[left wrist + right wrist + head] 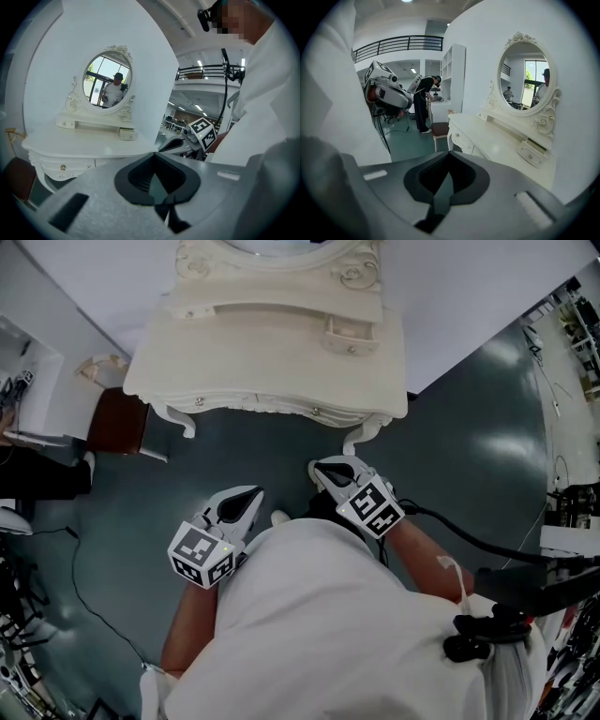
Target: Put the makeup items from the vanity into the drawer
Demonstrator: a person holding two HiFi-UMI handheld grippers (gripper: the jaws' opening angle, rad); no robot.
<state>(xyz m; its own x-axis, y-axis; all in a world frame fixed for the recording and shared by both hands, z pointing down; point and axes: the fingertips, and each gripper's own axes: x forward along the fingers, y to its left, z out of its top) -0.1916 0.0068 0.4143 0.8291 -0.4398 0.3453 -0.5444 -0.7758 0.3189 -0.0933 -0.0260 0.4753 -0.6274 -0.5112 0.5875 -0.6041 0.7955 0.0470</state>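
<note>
My left tongs (251,497) and right tongs (321,469) sit closed, empty, before the vanity (262,362). Its mirror (281,246) is cropped up top.

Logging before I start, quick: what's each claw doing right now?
Left claw: closed, holding nothing.
Right claw: closed, holding nothing.

The head view's top edge cuts off the mirror (281,249) on the vanity (262,343), leaving only a sliver of glass.
</note>
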